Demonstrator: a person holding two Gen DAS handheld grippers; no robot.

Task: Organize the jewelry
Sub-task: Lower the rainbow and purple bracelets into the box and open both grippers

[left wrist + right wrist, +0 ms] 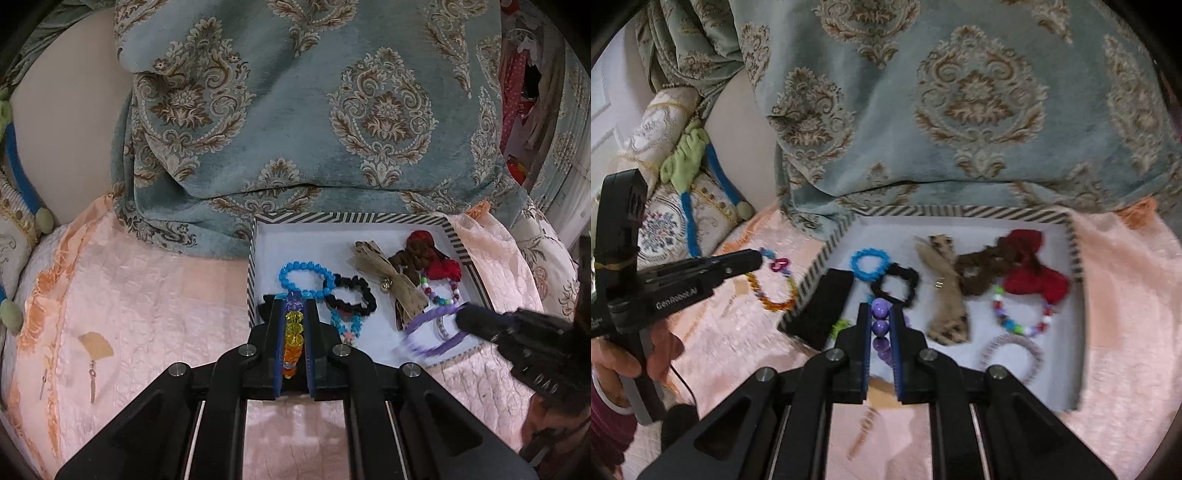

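Both claws pinched: left gripper [292, 321] on amber bracelet [292, 341], right gripper [880, 325] on purple bracelet [880, 326]. We judge both strands run along the fingers, over tray [1075, 254] near edge, left one nearer its left wall.

Both wrist views close, facing striped tray [255, 258] [1075, 254], shared.

1. The black left gripper [292, 334] is clamped on a multicoloured glass-bead bracelet [293, 330], its purple, yellow and orange beads lined up between the blue pads.
2. Ahead sits a white tray with a black-and-white striped rim [252, 266], on peach quilted bedding [147, 295].
3. In the tray lie a blue bead bracelet [304, 277], a black scrunchie [351, 297], a tan bow [388, 280] and a red bow [439, 266].
4. The black right gripper [465, 317] reaches in from the right, holding a purple bracelet [432, 328].
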